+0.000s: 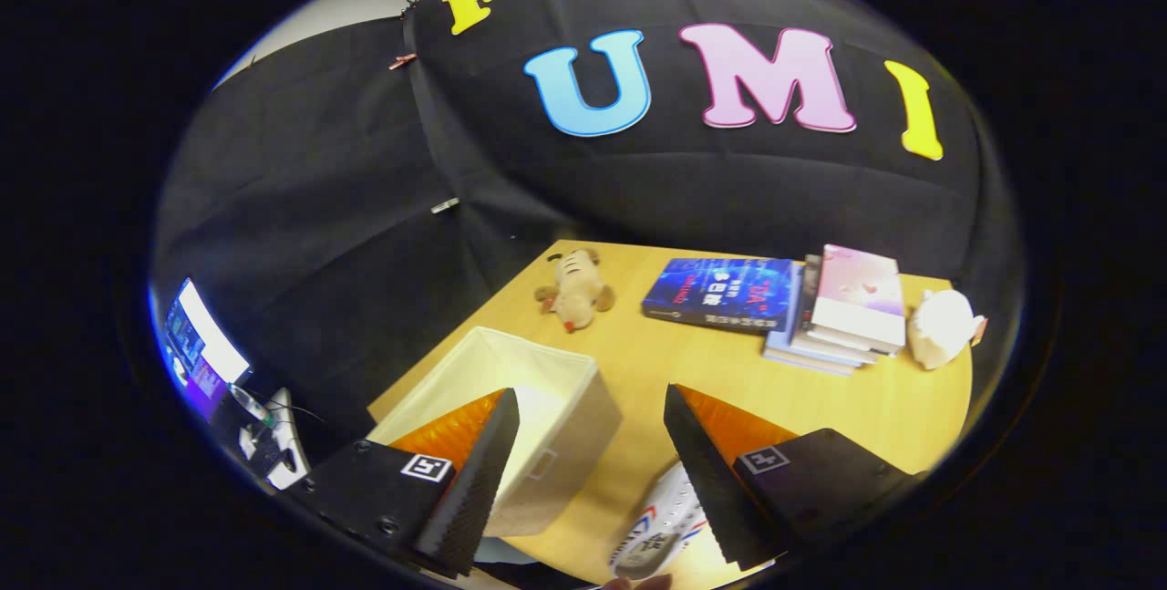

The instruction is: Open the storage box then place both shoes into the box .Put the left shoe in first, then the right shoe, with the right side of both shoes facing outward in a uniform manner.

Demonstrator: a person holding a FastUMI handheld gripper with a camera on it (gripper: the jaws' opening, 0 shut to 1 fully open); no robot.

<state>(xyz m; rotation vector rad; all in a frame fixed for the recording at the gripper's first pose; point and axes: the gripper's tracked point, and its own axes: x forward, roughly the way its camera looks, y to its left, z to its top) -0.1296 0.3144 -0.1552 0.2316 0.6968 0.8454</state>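
Looking past your claw [591, 408], you see the storage box [547, 408] sitting open on the wooden table [875, 408], partly behind the left finger, with nothing visible in the part of its pale interior that shows. Your fingers stand wide apart and grip nothing. A white shoe [661, 526] with red and blue stripes lies low between them, close against the right finger. Beyond them rest a plush toy [576, 289], stacked books [821, 307] and a white soft toy [944, 327].

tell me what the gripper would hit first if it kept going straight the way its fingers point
Probably the bare wooden table: the open gripper points at the gap between the storage box and the shoe. Further on lie the plush toy and blue book, though depth is unclear.
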